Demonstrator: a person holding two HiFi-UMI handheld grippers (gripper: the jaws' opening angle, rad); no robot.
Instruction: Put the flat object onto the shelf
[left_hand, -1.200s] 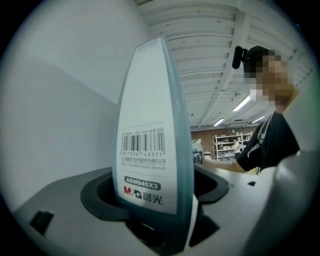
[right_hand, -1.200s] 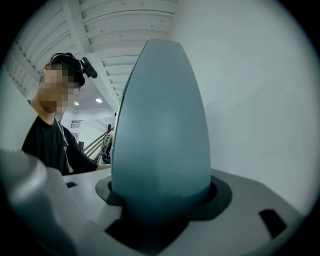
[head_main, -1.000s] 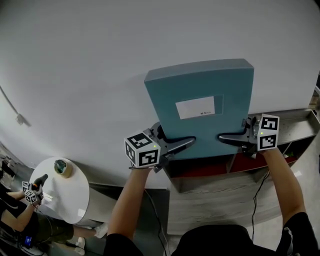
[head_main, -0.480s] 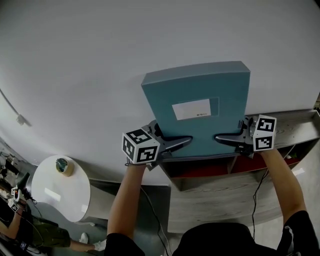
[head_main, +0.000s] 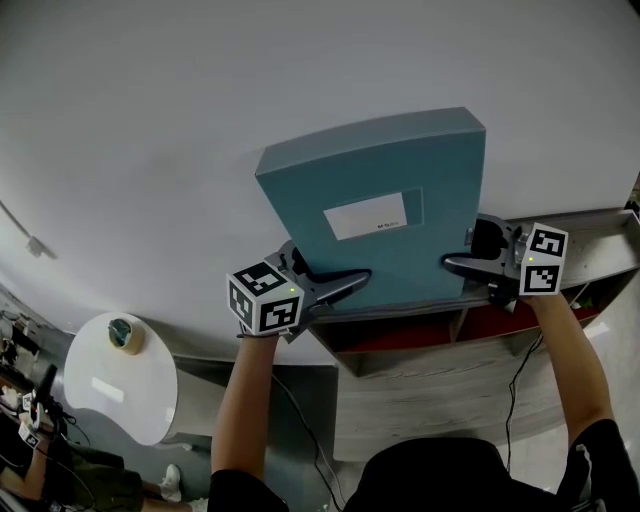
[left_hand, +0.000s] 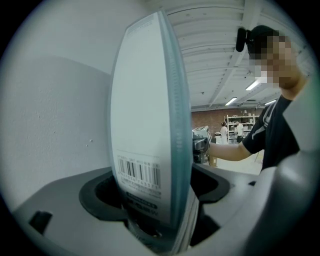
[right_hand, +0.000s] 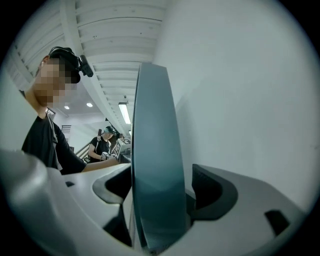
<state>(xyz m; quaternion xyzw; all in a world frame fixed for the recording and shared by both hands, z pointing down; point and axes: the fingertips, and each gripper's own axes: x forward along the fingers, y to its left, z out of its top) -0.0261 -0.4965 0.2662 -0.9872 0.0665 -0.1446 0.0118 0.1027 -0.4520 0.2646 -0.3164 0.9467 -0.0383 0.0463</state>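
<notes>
A flat teal folder (head_main: 370, 220) with a white label stands on edge against the white wall, its lower edge at the grey shelf top (head_main: 590, 235). My left gripper (head_main: 355, 282) is shut on its lower left corner; in the left gripper view the barcoded back of the folder (left_hand: 150, 125) fills the gap between the jaws. My right gripper (head_main: 455, 265) is at the lower right edge and its jaws are opening. In the right gripper view the folder (right_hand: 155, 150) stands between them with dark gaps on both sides.
The shelf unit has a red inner compartment (head_main: 400, 335) below its top. A round white table (head_main: 120, 380) with a tape roll (head_main: 125, 333) stands lower left, and another person (head_main: 30, 440) is at the corner. A cable (head_main: 300, 420) runs across the floor.
The folder has shifted left and tilted, its top leaning left. My left gripper moved left with it. My right gripper now sits at the folder's right edge.
</notes>
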